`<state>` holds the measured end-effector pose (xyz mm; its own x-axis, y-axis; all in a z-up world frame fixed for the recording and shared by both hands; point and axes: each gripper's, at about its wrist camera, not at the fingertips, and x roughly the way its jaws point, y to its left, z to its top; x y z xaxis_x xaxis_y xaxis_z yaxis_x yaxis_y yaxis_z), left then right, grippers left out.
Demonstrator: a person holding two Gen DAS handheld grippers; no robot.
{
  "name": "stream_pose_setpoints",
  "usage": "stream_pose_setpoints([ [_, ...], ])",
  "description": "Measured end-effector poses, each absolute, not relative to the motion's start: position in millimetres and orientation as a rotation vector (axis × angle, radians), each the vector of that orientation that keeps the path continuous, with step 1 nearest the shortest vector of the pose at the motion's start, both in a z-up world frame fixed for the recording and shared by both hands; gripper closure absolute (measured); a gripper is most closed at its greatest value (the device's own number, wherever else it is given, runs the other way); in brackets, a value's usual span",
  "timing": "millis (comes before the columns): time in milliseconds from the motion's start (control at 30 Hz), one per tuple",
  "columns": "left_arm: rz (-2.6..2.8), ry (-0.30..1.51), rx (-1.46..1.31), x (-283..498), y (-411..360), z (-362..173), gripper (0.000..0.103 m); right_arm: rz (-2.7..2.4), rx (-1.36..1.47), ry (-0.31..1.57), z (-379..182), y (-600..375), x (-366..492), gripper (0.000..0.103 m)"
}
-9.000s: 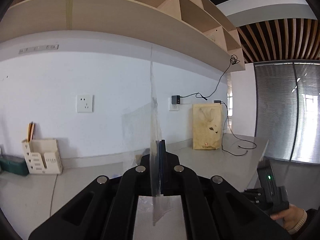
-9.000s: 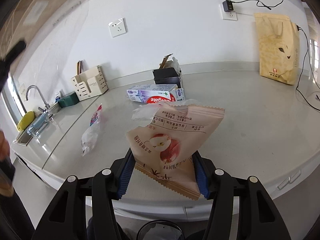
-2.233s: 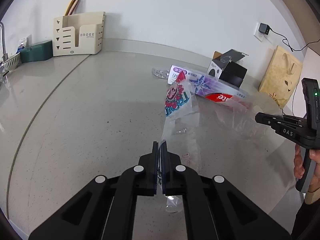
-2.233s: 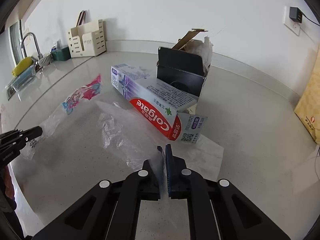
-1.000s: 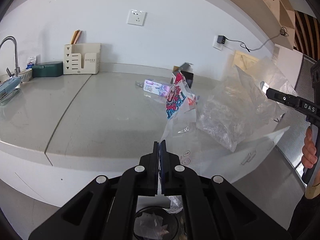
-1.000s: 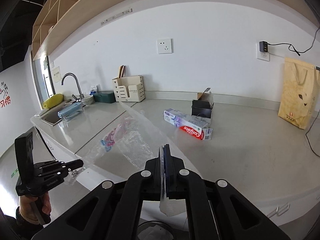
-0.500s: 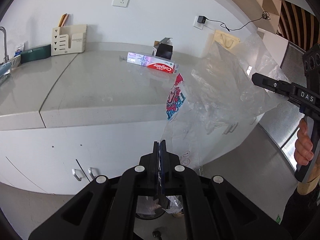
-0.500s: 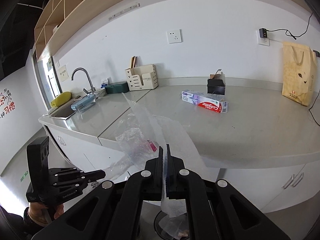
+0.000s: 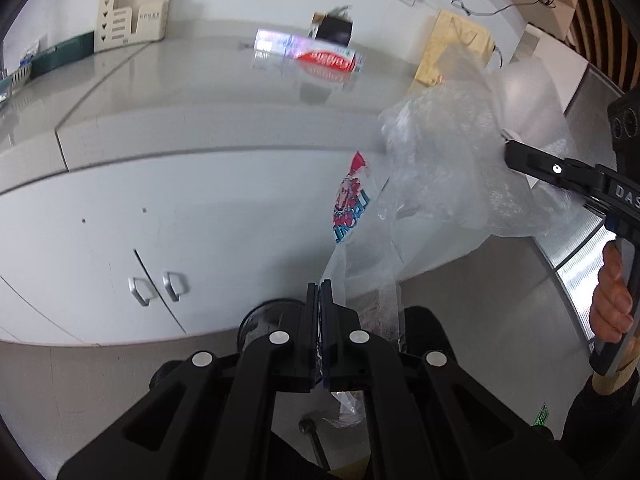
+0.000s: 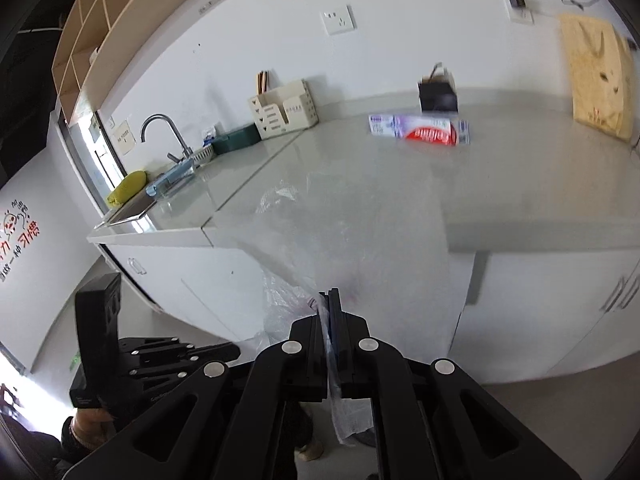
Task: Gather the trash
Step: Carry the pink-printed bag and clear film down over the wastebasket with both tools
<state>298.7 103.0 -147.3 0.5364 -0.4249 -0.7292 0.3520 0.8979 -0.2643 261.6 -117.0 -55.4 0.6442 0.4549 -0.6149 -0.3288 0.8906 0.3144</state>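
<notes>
Both tools pinch crinkled, see-through plastic wrap [image 9: 448, 168], thin and glossy.

White wall [image 10: 400, 40] with a socket [image 10: 339, 20] backs a grey countertop [image 10: 500, 184]; white cabinet doors [image 9: 120, 220] below, wooden shelves [image 10: 104, 12] above.

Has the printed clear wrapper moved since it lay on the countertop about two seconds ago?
Yes. The printed clear wrapper now hangs in front of the cabinet doors, below the countertop, pinched by the left hand-held gripper.

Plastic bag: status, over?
Left gripper shut on printed wrapper. Right gripper shut on plastic bag. Bin below, mostly hidden.
</notes>
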Motion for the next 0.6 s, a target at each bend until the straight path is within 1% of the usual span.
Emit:
stream_pose_setpoints([
  [200,-0.441,1.008,-0.080,319,98,-193,0.101,0.438,0.264,0.885,-118,-120,275,0.097],
  [300,-0.433,1.068,-0.089,332,100,-217,0.101,0.430,0.257,0.928,-147,-115,281,0.097],
  [600,-0.391,1.259,-0.074,366,91,-299,0.101,0.419,0.342,1.128,-258,-114,329,0.097],
])
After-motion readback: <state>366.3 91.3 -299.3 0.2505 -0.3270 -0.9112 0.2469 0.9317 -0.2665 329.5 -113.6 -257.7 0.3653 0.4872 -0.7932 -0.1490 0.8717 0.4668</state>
